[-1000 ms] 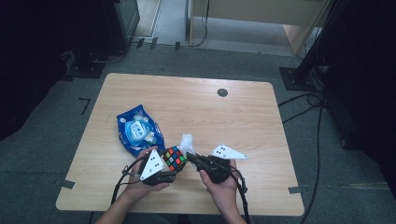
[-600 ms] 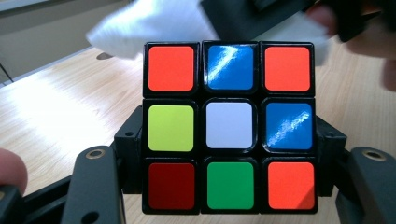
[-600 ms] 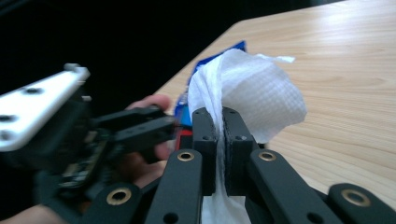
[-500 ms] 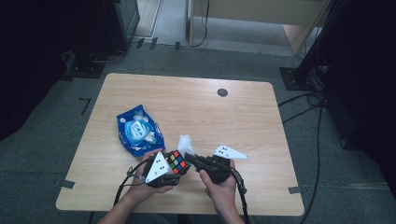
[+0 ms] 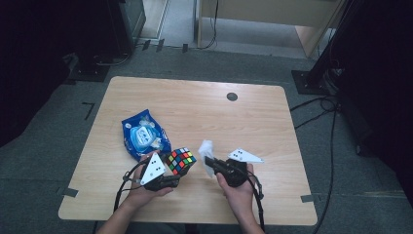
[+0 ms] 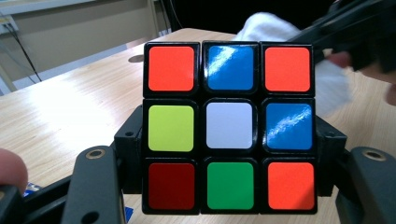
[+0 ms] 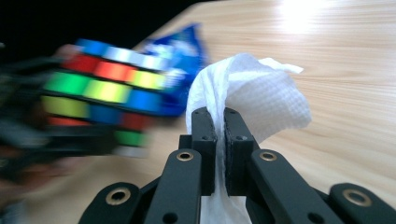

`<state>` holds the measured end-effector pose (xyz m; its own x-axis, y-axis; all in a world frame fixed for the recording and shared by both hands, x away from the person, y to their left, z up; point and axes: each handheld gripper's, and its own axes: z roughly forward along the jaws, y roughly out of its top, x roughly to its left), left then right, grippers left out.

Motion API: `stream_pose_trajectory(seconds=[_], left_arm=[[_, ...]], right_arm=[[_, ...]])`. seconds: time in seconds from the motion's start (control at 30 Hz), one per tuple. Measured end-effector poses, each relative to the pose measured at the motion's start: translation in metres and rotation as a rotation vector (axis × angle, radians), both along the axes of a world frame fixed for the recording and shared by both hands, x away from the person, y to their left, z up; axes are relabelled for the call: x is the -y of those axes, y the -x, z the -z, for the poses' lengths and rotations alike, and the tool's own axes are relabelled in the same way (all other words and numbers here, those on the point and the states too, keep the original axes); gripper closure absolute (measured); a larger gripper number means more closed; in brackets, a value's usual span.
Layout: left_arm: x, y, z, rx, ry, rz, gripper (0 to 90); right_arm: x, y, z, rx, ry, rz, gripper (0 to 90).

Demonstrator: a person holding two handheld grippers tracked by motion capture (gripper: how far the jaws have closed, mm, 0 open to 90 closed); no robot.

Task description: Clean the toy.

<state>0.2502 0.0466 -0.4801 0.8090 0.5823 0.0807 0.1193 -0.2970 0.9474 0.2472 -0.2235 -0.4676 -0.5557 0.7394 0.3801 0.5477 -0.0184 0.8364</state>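
Left gripper [image 5: 174, 179]: jaws clamped on opposite sides of the puzzle cube [image 5: 180, 161], which is carried just above the table [image 5: 272, 122] near its near edge, left of centre.
Cube face: in the left gripper view the puzzle cube [image 6: 229, 127] presents one full face to the camera, white centre tile, orange at three corners and dark red at the fourth.
Right gripper [image 5: 210, 161]: jaws pressed together on a white wipe [image 5: 206, 150]; in the right gripper view the white wipe [image 7: 261, 98] is pinched between the pads and bulges above them.
Spacing: cube and wipe sit near each other, apart, with bare wood showing between them in the high view.
Wipes packet [image 5: 143, 136]: blue, lying flat on the table, just beyond and left of the cube.
Change from a second ago: cube and wipe were closer together then; the gap is now wider, and the cube is blurred in the right gripper view.
Unchanged: packet position; both grips.
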Motion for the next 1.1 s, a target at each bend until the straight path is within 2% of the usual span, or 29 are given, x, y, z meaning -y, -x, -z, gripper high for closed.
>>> stream_pose_trajectory(seconds=[0.17,0.23,0.33,0.4,0.47,0.53,0.63,0.77,0.93,0.97,1.03,1.1], left_arm=[[0.003,0.001,0.001,-0.001,-0.007,0.008,33.8],[0.003,0.001,0.001,0.0,-0.008,0.008,33.8],[0.003,0.001,0.002,-0.003,-0.011,0.007,33.8],[0.004,0.001,0.002,-0.004,-0.01,0.007,33.8],[0.004,0.001,0.002,-0.004,-0.01,0.006,33.8],[0.004,0.0,0.003,-0.006,-0.011,0.006,33.8],[0.005,0.0,0.004,-0.006,-0.015,0.005,33.8],[0.007,0.001,0.005,-0.009,-0.017,0.003,33.8],[0.012,0.003,0.007,-0.002,-0.03,-0.001,33.8],[0.014,0.004,0.007,-0.001,-0.033,0.0,33.8],[0.017,0.006,0.008,0.0,-0.031,0.003,33.8],[0.02,0.009,0.008,0.011,-0.038,0.002,33.8]], right_arm=[[0.023,-0.008,0.009,0.012,0.139,0.129,85.5],[0.031,-0.011,0.012,-0.009,0.132,0.156,84.5],[0.035,-0.013,0.015,-0.015,0.166,0.182,80.6],[0.036,-0.014,0.016,-0.017,0.197,0.211,69.5],[0.037,-0.014,0.016,-0.015,0.196,0.239,58.7],[0.038,-0.013,0.013,-0.018,0.155,0.244,51.4],[0.034,-0.011,0.008,-0.02,0.087,0.214,44.6],[0.018,-0.006,0.001,-0.034,-0.003,0.136,37.5],[-0.008,0.004,-0.01,-0.08,-0.168,0.002,26.8],[-0.014,0.006,-0.012,-0.081,-0.179,-0.015,25.3],[-0.023,0.009,-0.013,-0.085,-0.168,-0.025,24.0],[-0.03,0.011,-0.011,-0.112,-0.163,-0.026,23.4]])
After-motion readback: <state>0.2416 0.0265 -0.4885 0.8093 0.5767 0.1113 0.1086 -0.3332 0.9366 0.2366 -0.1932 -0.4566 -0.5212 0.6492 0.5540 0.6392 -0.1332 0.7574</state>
